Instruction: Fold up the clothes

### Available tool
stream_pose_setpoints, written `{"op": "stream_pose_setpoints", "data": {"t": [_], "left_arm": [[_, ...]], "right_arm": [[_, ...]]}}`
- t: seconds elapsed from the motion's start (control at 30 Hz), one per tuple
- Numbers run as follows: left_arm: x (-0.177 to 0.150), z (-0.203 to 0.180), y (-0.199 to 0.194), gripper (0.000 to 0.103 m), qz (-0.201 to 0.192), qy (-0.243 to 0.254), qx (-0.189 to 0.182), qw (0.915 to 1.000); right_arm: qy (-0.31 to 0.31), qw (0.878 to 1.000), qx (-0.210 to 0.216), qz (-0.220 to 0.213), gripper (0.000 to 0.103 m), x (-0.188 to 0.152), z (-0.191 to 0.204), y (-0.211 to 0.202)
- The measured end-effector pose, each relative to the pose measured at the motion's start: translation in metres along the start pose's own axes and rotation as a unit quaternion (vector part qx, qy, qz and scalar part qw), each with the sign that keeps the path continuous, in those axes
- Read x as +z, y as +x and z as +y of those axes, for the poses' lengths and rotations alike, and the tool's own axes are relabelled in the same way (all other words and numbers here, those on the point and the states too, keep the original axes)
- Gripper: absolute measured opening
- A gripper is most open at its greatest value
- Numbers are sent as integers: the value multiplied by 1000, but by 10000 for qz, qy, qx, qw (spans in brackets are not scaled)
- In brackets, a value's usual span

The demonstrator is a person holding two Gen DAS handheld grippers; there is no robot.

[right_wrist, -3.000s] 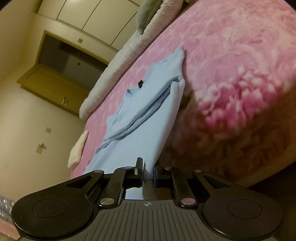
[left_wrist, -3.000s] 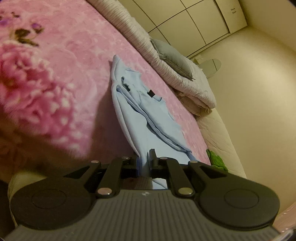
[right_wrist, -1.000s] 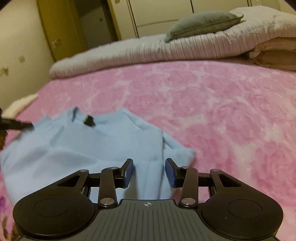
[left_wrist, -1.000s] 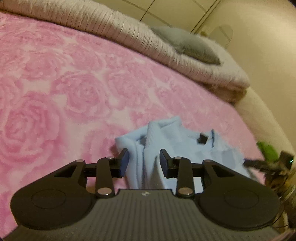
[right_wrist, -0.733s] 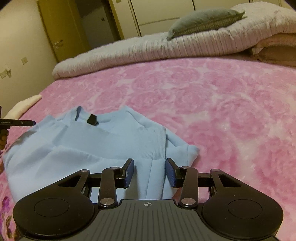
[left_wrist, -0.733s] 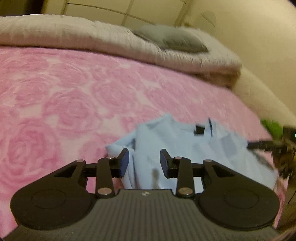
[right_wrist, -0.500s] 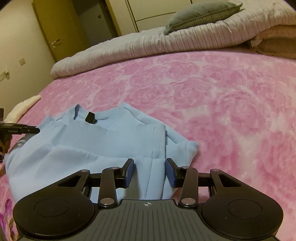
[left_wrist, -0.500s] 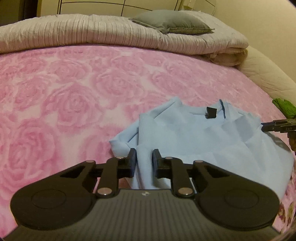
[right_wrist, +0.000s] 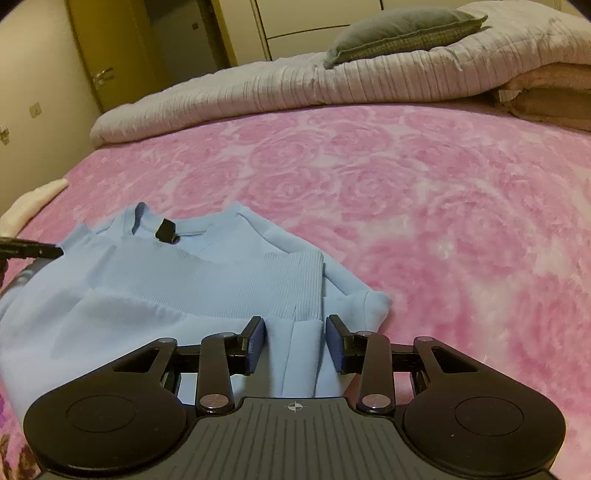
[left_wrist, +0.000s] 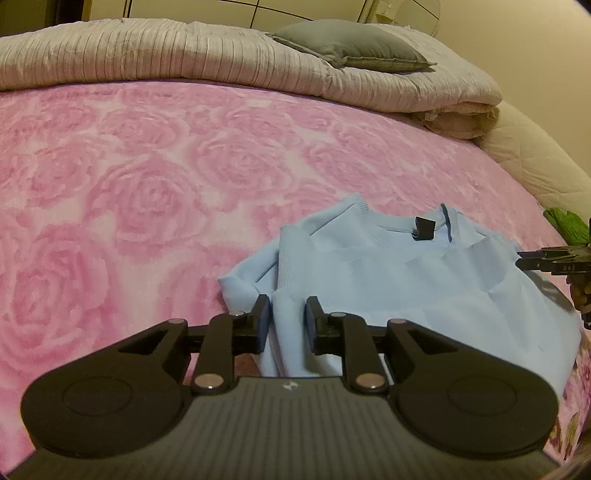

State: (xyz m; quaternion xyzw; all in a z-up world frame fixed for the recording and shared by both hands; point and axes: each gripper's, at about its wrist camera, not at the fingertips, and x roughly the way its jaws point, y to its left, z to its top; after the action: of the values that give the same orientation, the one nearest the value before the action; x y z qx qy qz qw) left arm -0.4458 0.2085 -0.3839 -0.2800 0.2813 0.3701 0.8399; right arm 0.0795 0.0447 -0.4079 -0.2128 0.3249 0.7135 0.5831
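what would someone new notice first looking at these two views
The light blue sweater stands out, lying folded near the front edge of the pink rose-patterned blanket. Close behind comes the black tool in each view: the left tool, jaws opening, and the right tool, jaws closing, each with blue fabric between its pads but a gap showing. At the far end, a grey cushion rests on a rolled pale quilt.

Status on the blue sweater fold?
Done: light blue sweater lies on the pink blanket, sides tucked in, hem band folded up below the collar. In hand: left hand-held gripper opening, right hand-held gripper closing, fabric between both, neither pressing. Left: probably one more fold and smoothing.
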Motion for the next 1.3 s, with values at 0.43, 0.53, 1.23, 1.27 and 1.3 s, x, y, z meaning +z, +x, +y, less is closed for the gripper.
{"op": "stream_pose_setpoints", "data": {"t": [0.43,0.53,1.23,1.27,1.3], "left_arm": [[-2,4,2,16,-26,-89,-81,9999],[-3,2,2,15,-46,9,-47,10000],[25,-19,10,6,-818,835,444,9921],[25,-18,15,6,-778,868,472,9921],[24,-15,21,6,-716,859,507,9924]], "right_arm": [[250,9995,206,-64,37,0,-7,-2],[302,9994,173,-27,37,0,-7,2],[-830,9881,-775,-1033,16,20,26,-18],[-810,9883,-819,-1002,16,20,25,-12],[-781,9885,-882,-946,16,20,22,-6]]}}
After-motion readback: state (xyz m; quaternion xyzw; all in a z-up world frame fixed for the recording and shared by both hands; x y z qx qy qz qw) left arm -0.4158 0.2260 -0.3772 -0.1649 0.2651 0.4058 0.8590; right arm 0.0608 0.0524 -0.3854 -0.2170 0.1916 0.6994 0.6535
